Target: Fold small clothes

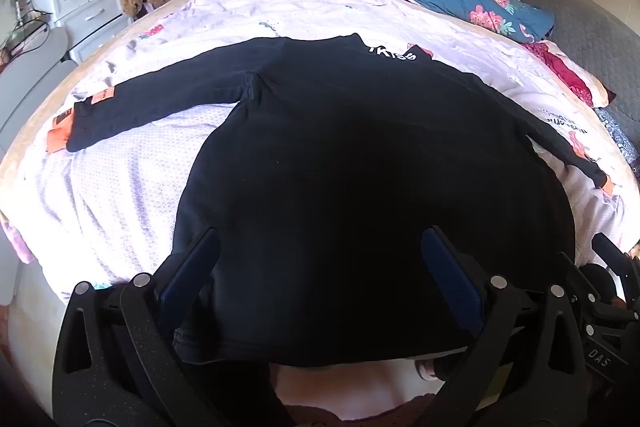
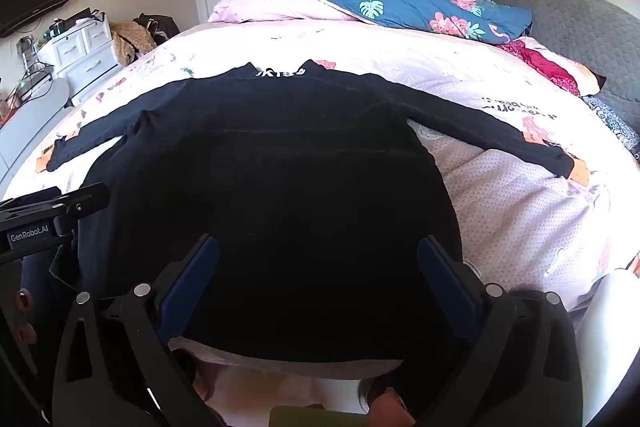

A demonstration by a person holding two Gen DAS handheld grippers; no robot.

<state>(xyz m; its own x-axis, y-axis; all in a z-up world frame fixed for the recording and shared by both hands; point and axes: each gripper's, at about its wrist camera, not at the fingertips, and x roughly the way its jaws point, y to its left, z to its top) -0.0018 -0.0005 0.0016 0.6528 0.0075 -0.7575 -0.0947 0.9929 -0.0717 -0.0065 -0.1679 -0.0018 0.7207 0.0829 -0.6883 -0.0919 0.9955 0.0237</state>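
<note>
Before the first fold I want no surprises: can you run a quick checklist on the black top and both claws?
1. Black top spread flat on the bed: ok, no big bunches visible.
2. Both sleeves out to the sides: ok, left sleeve and right sleeve lie extended.
3. Left claw open: ok, jaws wide, nothing held.
4. Right claw open: ok, jaws wide, nothing held.
5. Hem reachable: ok, near edge lies at the bed's near side, just below both claws.
6. Nothing lying on the top: ok as far as visible; the fabric is very dark, so small items cannot be ruled out.
</note>
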